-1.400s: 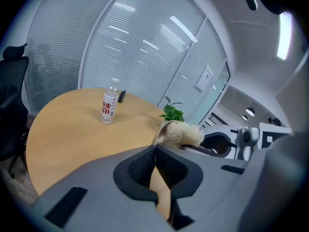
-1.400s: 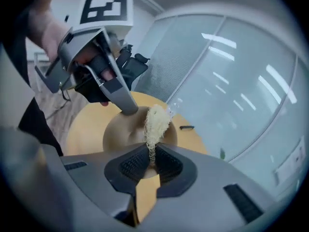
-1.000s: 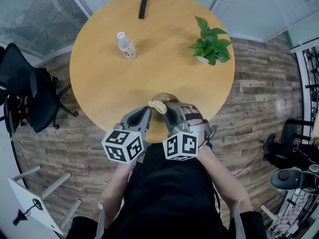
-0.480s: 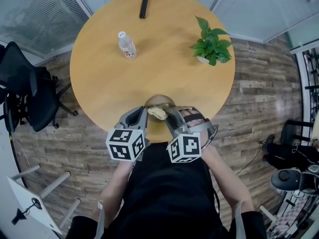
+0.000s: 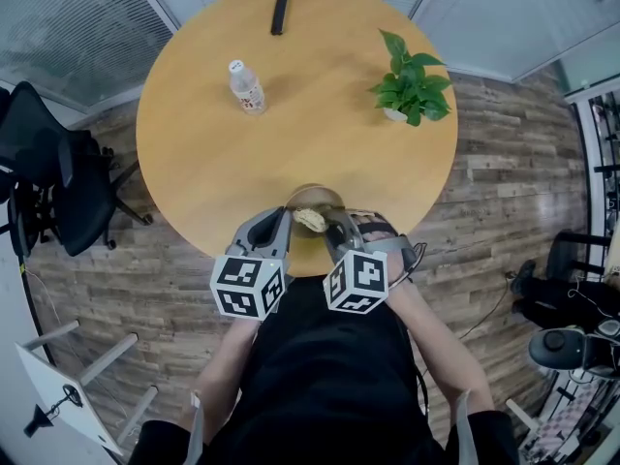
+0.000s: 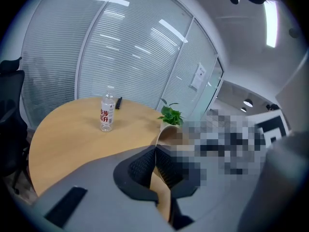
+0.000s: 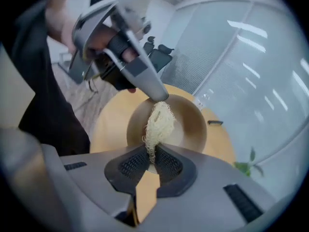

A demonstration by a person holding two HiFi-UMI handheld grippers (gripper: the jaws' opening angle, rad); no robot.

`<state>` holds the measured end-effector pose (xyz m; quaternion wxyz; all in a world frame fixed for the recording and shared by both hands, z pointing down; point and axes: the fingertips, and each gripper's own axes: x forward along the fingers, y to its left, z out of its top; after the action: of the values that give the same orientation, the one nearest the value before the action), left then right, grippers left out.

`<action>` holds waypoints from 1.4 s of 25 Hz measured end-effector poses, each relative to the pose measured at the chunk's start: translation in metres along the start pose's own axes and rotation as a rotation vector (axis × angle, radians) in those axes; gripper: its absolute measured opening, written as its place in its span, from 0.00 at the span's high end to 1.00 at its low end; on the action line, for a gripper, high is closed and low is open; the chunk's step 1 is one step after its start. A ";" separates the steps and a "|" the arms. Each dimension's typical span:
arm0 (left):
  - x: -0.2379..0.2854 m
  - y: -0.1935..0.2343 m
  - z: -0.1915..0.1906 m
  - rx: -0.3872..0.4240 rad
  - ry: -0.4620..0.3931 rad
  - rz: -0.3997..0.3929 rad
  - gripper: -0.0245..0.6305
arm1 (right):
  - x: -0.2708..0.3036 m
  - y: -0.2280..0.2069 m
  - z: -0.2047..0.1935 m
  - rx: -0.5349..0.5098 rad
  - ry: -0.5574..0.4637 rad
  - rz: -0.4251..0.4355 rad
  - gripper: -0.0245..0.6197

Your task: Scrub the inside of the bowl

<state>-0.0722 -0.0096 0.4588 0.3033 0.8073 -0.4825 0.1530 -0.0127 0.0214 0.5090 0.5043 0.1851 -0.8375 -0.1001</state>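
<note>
A tan bowl (image 5: 317,200) is tipped up over the near edge of the round wooden table (image 5: 203,163). My left gripper (image 5: 278,229) is shut on the bowl's rim (image 6: 162,131), which shows as a thin tan edge between its jaws (image 6: 154,151). My right gripper (image 5: 337,232) is shut on a pale fibrous scrubber (image 7: 158,123), which hangs against the inside of the bowl (image 7: 190,124). In the right gripper view the left gripper (image 7: 159,96) clamps the bowl's far rim, just above the scrubber. The right gripper (image 7: 151,159) holds the scrubber by its lower end.
A water bottle (image 5: 246,88) stands at the table's left, a potted plant (image 5: 411,90) at its right and a black bar (image 5: 280,8) at the far edge. A black office chair (image 5: 48,172) stands left of the table. The person's body is right behind the grippers.
The scrubber has moved from the bowl's near rim down into the bowl. Both grippers shifted slightly and kept their hold.
</note>
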 end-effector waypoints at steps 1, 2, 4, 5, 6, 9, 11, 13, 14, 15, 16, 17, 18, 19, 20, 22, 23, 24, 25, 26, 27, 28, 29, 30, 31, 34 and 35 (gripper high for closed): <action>0.000 0.000 -0.001 0.004 0.000 0.000 0.94 | -0.001 0.006 0.003 0.103 -0.025 0.062 0.90; 0.000 0.000 -0.002 0.005 0.002 0.001 0.94 | -0.001 0.011 0.007 0.200 -0.049 0.119 0.90; 0.000 0.001 -0.004 -0.003 0.005 0.003 0.94 | -0.003 0.017 0.012 0.366 -0.087 0.203 0.90; 0.000 0.002 -0.005 -0.009 0.007 0.005 0.94 | -0.004 0.018 0.013 0.437 -0.103 0.236 0.90; 0.001 0.003 -0.006 -0.014 0.008 0.008 0.94 | -0.004 0.019 0.015 0.507 -0.120 0.269 0.90; 0.002 0.007 -0.008 -0.047 0.006 0.008 0.94 | -0.005 0.020 0.019 0.719 -0.186 0.373 0.90; 0.003 0.010 -0.010 -0.078 0.013 0.007 0.94 | -0.007 0.019 0.023 0.851 -0.231 0.447 0.90; 0.002 0.013 -0.012 -0.093 0.022 0.012 0.94 | -0.011 0.019 0.028 0.937 -0.264 0.509 0.90; 0.002 0.015 -0.012 -0.098 0.025 0.015 0.94 | -0.013 0.020 0.029 0.956 -0.275 0.526 0.90; 0.002 0.017 -0.013 -0.104 0.028 0.018 0.94 | -0.014 0.020 0.029 0.962 -0.281 0.529 0.90; 0.002 0.020 -0.014 -0.112 0.034 0.023 0.94 | -0.014 0.020 0.028 0.958 -0.281 0.524 0.90; 0.004 0.022 -0.015 -0.122 0.040 0.027 0.94 | -0.015 0.019 0.027 0.950 -0.280 0.518 0.90; 0.006 0.025 -0.017 -0.137 0.049 0.029 0.94 | -0.015 0.019 0.025 0.944 -0.280 0.513 0.90; 0.009 0.028 -0.020 -0.158 0.057 0.030 0.94 | -0.016 0.018 0.024 0.942 -0.284 0.509 0.90; 0.012 0.032 -0.023 -0.185 0.066 0.028 0.94 | -0.018 0.017 0.023 0.943 -0.289 0.505 0.90; 0.017 0.038 -0.031 -0.250 0.088 0.024 0.94 | -0.022 0.014 0.021 0.948 -0.299 0.485 0.90; 0.019 0.042 -0.036 -0.281 0.099 0.023 0.94 | -0.024 0.012 0.019 0.953 -0.302 0.470 0.90; 0.022 0.045 -0.040 -0.307 0.111 0.025 0.94 | -0.027 0.009 0.016 0.964 -0.307 0.453 0.90; 0.024 0.048 -0.043 -0.328 0.122 0.028 0.94 | -0.030 0.005 0.013 0.980 -0.314 0.436 0.90; 0.026 0.050 -0.047 -0.345 0.133 0.033 0.94 | -0.032 0.002 0.009 1.002 -0.322 0.419 0.90; 0.029 0.053 -0.051 -0.359 0.142 0.036 0.94 | -0.035 -0.002 0.004 1.025 -0.331 0.402 0.90; 0.032 0.055 -0.054 -0.373 0.151 0.038 0.94 | -0.037 -0.006 -0.002 1.048 -0.337 0.384 0.90; 0.036 0.058 -0.058 -0.384 0.160 0.040 0.94 | -0.039 -0.010 -0.009 1.068 -0.339 0.365 0.90; 0.039 0.060 -0.061 -0.392 0.170 0.045 0.94 | -0.041 -0.014 -0.016 1.085 -0.339 0.344 0.90; 0.043 0.062 -0.064 -0.396 0.180 0.050 0.94 | -0.044 -0.018 -0.023 1.099 -0.336 0.322 0.90; 0.055 0.065 -0.075 -0.424 0.214 0.051 0.94 | -0.053 -0.028 -0.046 1.134 -0.316 0.255 0.90; 0.059 0.065 -0.080 -0.442 0.227 0.048 0.94 | -0.056 -0.030 -0.053 1.145 -0.307 0.234 0.90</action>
<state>-0.0964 -0.0219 0.5745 0.5209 0.6874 -0.4862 0.1406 0.0643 0.0177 0.4782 0.2054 0.3170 -0.8363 0.3973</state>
